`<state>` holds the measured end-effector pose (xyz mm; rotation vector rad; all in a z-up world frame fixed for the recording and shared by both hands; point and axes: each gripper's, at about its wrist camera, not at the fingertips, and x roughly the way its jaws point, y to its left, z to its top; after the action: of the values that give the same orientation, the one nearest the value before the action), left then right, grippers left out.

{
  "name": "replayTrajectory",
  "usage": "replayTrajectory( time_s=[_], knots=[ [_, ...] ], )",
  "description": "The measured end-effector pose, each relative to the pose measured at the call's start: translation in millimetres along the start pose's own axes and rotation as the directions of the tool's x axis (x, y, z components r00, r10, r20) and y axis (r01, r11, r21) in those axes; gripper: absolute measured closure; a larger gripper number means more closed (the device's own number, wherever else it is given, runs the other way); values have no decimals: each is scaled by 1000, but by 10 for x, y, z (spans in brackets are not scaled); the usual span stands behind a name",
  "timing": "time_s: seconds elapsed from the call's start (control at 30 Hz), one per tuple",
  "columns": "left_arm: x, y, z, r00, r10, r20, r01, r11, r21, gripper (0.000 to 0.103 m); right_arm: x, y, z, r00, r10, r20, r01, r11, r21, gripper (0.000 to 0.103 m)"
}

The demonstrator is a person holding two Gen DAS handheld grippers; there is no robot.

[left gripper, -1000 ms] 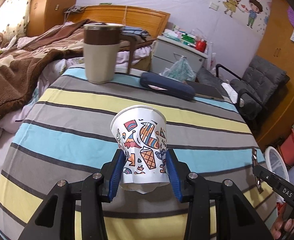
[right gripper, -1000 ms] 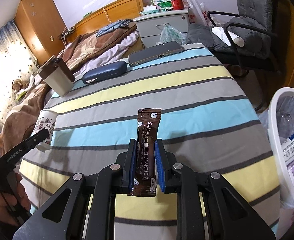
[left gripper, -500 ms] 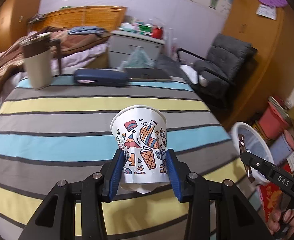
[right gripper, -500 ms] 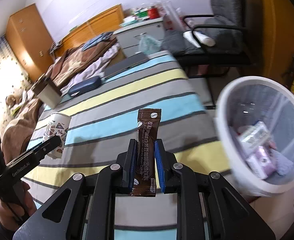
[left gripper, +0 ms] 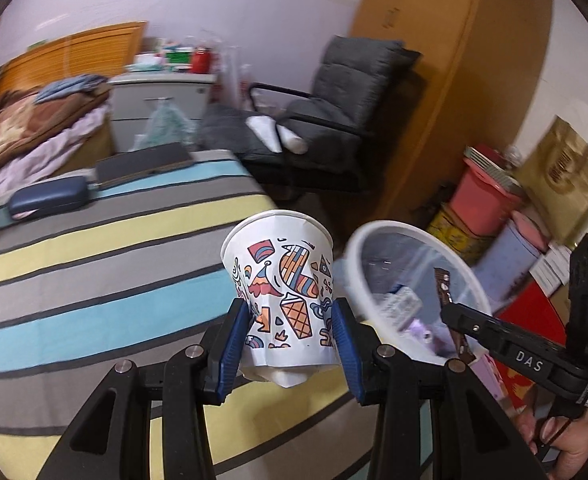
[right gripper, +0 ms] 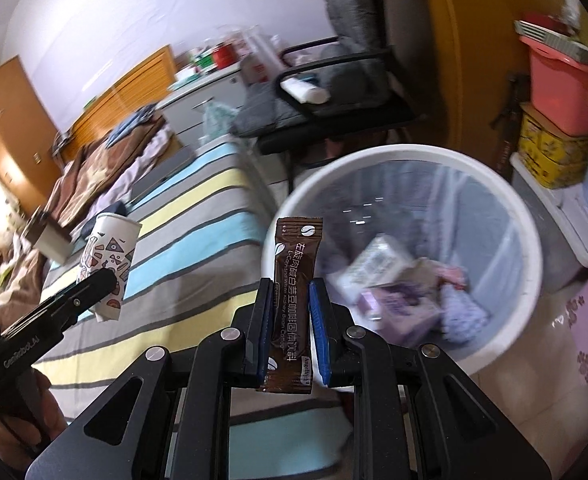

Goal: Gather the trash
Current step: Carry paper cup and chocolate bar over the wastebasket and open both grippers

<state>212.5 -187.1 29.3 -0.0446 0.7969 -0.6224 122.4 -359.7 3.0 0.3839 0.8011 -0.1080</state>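
Both tongs are clamped for me: left gripper (left gripper: pixel 290 334) squeezes a patterned white paper cup (left gripper: pixel 284 286) above the striped tablecloth (left gripper: pixel 94 264), right gripper (right gripper: pixel 291 322) pinches a brown coffee sachet (right gripper: pixel 294 300) over the white round wastebasket (right gripper: pixel 530 248) holding wrappers.

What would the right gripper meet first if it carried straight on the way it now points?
Probably the white bin: the right gripper, holding the coffee sachet, points at its near rim and open mouth, though depth is unclear.
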Motion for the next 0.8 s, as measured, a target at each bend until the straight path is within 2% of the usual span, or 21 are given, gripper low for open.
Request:
replayTrajectory(
  time_s=[0.2, 0.6, 0.7, 0.77, 0.8],
  knots=[
    [337, -422, 24, 996, -81, -47, 84, 994, 63, 60, -41, -282, 3, 999, -36, 4, 35, 998, 48, 82],
    [737, -889, 110, 981, -161, -104, 174, 977, 126, 57, -60, -609, 27, 998, -55, 0, 55, 994, 91, 80],
    [819, -954, 118, 980, -167, -111, 182, 974, 137, 56, -56, -679, 28, 998, -60, 2, 60, 992, 108, 69],
    [870, -968, 108, 979, -164, -123, 180, 975, 132, 55, -73, -710, 29, 998, -58, 11, 56, 992, 116, 47],
    [881, -970, 102, 979, -161, -124, 177, 976, 129, 54, -87, -715, 27, 998, -57, 15, 55, 991, 119, 45]
  ],
)
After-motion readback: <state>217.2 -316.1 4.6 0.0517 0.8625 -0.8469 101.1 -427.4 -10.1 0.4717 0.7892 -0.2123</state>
